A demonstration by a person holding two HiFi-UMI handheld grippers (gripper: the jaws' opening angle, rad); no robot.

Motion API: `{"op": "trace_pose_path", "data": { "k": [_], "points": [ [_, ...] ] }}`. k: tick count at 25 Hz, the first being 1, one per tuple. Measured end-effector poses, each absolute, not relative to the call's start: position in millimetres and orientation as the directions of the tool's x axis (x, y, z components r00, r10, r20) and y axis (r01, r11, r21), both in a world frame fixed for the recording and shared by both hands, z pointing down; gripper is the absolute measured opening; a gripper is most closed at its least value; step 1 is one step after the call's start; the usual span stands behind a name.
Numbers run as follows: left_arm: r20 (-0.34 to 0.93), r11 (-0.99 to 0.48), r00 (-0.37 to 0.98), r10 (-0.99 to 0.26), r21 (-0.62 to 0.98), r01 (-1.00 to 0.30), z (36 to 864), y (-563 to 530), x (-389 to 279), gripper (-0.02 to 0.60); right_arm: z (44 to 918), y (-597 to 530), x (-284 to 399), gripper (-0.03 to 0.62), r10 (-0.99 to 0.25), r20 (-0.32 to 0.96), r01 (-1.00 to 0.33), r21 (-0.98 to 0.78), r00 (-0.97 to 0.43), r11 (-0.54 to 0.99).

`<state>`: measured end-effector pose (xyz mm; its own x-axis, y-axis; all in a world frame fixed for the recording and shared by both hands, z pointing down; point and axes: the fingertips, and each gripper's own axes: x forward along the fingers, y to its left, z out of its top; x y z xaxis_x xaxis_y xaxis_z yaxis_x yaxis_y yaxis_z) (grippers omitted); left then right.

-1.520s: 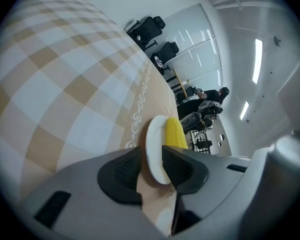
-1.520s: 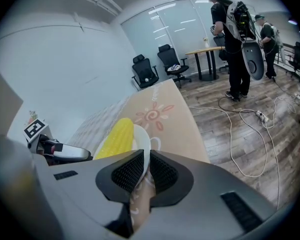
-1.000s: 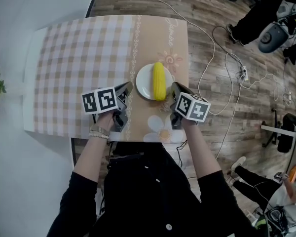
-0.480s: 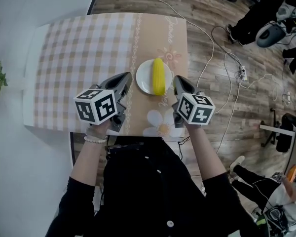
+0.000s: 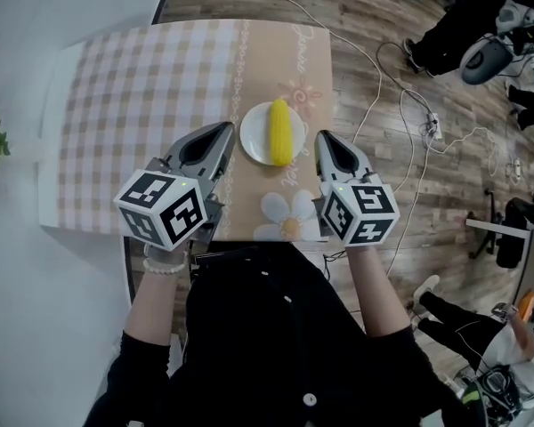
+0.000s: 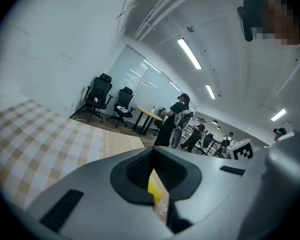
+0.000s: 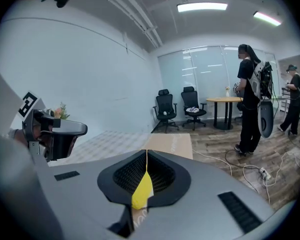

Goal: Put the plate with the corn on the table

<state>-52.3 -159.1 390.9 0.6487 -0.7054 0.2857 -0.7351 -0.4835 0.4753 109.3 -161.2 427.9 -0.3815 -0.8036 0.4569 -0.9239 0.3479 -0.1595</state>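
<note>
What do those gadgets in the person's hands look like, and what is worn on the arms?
Each hand carries a smooth grey pointed shell: the left claw and the right claw, lined with black ribbed pads. Behind each sits a white cube printed with black square markers. The arms are in black long sleeves, with a pale beaded bracelet on the left wrist.
</note>
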Motion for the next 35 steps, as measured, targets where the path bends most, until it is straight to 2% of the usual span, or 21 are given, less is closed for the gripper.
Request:
{"op": "trace_pose_path", "data": {
  "k": [5, 10, 18, 35],
  "points": [
    [0.269, -0.495, 0.643, -0.717, 0.454, -0.741, 381.6, -154.5, -51.1, 0.012, 409.6, -154.6, 99.8, 0.043, -0.807, 0.43, -0.91, -0.098, -0.404, 0.403],
    [0.238, -0.485, 0.633, -0.737, 0.466, -0.74, 368.6, -149.5, -53.2, 0.012, 391.5, -147.3, 98.8, 0.043, -0.819, 0.393, -0.907, -0.127, -0.417, 0.401],
    [0.232, -0.507, 0.607, -0.76, 0.373, -0.777, 350.0, -137.3, -53.4, 0.012, 364.0, -136.3, 99.5, 0.043, -0.84, 0.339, -0.904, -0.099, -0.424, 0.417],
    [0.244, -0.542, 0.612, -0.752, 0.299, -0.785, 343.0, -123.4, -49.6, 0.012, 348.9, -128.5, 99.7, 0.041, -0.846, 0.31, -0.898, -0.072, -0.434, 0.434]
  ]
}}
